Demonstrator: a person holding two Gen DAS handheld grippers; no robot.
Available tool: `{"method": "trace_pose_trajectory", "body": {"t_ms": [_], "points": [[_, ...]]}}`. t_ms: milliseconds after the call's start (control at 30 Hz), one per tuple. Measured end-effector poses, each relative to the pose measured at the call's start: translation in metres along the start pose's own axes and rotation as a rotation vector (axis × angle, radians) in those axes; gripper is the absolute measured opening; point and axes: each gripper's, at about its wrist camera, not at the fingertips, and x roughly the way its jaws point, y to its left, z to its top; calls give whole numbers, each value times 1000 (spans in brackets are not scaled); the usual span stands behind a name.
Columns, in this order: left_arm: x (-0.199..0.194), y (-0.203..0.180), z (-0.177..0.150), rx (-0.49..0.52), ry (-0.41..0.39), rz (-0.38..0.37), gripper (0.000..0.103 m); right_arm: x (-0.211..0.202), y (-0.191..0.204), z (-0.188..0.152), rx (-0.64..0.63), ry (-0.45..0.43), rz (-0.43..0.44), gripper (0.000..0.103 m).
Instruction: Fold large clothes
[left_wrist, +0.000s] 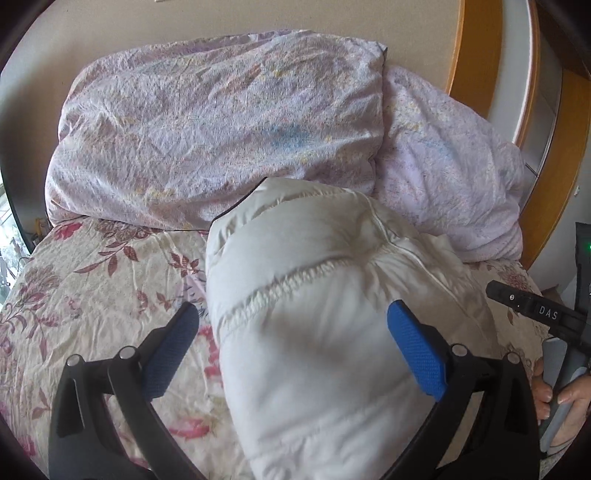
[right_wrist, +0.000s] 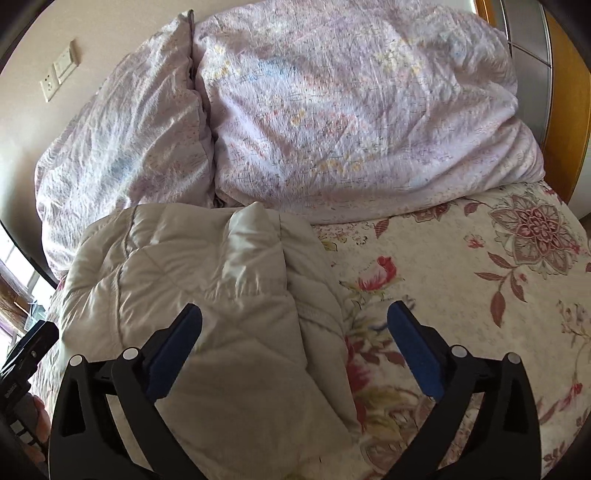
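A white quilted puffer jacket (left_wrist: 314, 295) lies bundled in a folded heap on the flowered bedspread (left_wrist: 92, 280). In the left wrist view my left gripper (left_wrist: 291, 314) hovers over it, jaws wide apart, blue pads (left_wrist: 413, 350) clear of the fabric. The right wrist view shows the same jacket (right_wrist: 207, 295) at lower left. My right gripper (right_wrist: 295, 317) stands open above its right edge, nothing pinched between the pads (right_wrist: 410, 347).
A crumpled lilac duvet (left_wrist: 221, 129) is piled along the wall behind the jacket. A wooden headboard (left_wrist: 476, 44) curves at the right. The other handheld gripper and a hand (left_wrist: 565, 398) show at the right edge. Wall sockets (right_wrist: 61, 70) sit upper left.
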Motion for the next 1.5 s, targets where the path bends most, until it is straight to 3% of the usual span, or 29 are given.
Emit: {"method": "trace_pose_trajectory", "body": {"t_ms": [200,400,600,1000,1500], "points": [[-67,-5,-42,9,-38,44,101,-62,3,-39,-74,-24,-42,102],[-101,-8,-78,7,31,37,101,-102,2,-81,-68,0,-1,102],[-126,-16,-106,17,50,29,101,-126,10,-109,-101,13,13,102],[-149,-21,-120,18,82,23,101,-152,23,-135,-133,41,57,102],[-151,-27,-121,8,128,-31,101,-162,33,-141,-140,68,94,102]]}}
